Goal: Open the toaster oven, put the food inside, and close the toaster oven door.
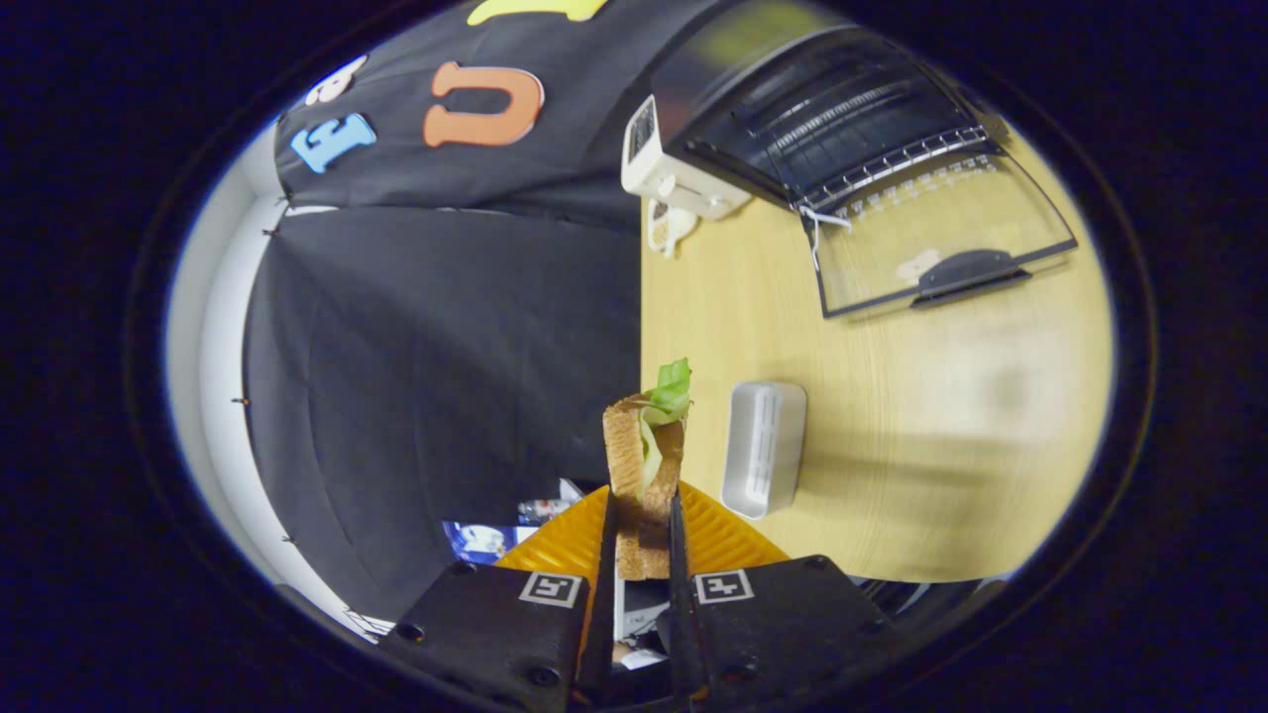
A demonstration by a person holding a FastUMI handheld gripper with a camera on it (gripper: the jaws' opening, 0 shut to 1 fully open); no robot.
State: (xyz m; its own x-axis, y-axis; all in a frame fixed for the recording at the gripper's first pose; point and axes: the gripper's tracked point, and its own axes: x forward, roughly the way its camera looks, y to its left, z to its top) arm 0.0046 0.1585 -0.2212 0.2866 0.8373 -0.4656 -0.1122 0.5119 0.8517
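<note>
The sandwich (646, 465) stands clamped between the two fingers at the lower centre of the frame, one finger pressing each bread face, with a green lettuce leaf (674, 388) poking out of its far end. The gripper (642, 535) is rolled on its side, so the desk (892, 436) reads as a vertical slab filling the right half of the frame. Behind the fingers sits a ridged orange plate (565, 540), and just to the right of the sandwich lies a small white slotted tray (763, 448) on the desk. Further out, in the upper right of the frame, the toaster oven (792, 109) stands with its glass door (931, 238) dropped fully open and its dark handle (966, 272) at the near edge; the wire rack (892, 158) shows at the mouth of the cavity.

Judging by this, the opening is done and the food is in transit, well apart from the oven. The risks lie in the carry. The lettuce is loose at the free end and may slide out if the gripper tilts further or jolts. The grip sits low on the bread, so the soft slices could splay or buckle. On approach, the sandwich could catch the door's edge or the rack's front bar if it comes in too low.
</note>
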